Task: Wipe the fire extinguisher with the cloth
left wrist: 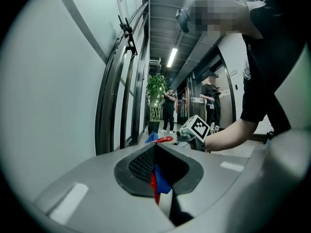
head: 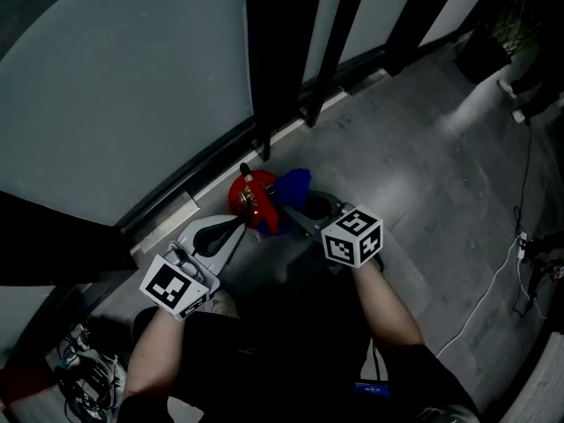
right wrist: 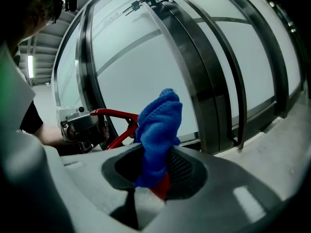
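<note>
A red fire extinguisher [head: 249, 199] stands on the floor by the glass wall. Its red lever [right wrist: 114, 115] also shows in the left gripper view, as lever [left wrist: 165, 140]. My right gripper [head: 284, 215] is shut on a blue cloth [right wrist: 158, 130], which rises out of its jaws. The cloth [head: 293, 183] lies against the extinguisher's right side. My left gripper [head: 236, 229] points at the extinguisher's left side with its jaws together. Only a thin red and blue sliver [left wrist: 156, 182] shows in the slit between them. Whether it pinches anything is hidden.
A glass wall with dark frames [head: 273, 51] runs close behind the extinguisher. A white cable [head: 493, 280] trails over the grey floor at right, and tangled cables [head: 84, 368] lie at lower left. A potted plant [left wrist: 156, 101] and people stand far down the corridor.
</note>
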{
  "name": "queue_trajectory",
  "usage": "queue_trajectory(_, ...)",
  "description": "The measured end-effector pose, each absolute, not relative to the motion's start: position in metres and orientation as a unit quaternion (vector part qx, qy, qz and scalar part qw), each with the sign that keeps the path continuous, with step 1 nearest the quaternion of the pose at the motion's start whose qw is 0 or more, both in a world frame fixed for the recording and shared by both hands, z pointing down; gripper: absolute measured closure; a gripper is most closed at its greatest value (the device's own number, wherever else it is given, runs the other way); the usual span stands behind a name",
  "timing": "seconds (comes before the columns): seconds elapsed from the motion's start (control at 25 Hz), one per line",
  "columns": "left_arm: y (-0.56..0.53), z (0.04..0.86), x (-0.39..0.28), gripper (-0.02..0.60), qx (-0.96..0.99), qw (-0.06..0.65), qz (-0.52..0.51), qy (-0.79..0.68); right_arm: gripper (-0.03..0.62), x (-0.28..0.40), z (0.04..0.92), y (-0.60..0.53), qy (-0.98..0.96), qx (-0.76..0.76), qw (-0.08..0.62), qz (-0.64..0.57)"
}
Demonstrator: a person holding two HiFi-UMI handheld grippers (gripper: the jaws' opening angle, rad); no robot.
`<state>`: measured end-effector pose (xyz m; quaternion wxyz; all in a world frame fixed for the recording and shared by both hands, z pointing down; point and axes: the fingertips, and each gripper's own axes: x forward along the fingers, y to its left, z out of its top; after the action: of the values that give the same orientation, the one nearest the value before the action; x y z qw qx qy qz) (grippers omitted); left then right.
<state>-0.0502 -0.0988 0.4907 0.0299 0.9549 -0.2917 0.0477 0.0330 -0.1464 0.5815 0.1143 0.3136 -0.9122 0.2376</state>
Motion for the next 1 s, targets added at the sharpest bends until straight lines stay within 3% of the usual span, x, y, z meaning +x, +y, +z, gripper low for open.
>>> queue_trajectory(0.24, -0.098, 0.495, -0.040, 0.573, 0.959, 0.034, 0.055, -0.276, 0.471, 0.048, 0.599, -0.142, -0.896, 0.348, 0.106, 0.254)
queue_trajectory(0.68, -0.092, 0.502, -0.034, 0.572, 0.964, 0.039, 0.063, -0.257, 0.471, 0.050, 0.656, -0.140, -0.889, 0.318, 0.204, 0.259)
queue_trajectory(1.0, -0.078, 0.509, -0.033, 0.572, 0.966, 0.054, 0.082, -0.240, 0.471, 0.050, 0.687, -0.142, -0.877, 0.293, 0.219, 0.310)
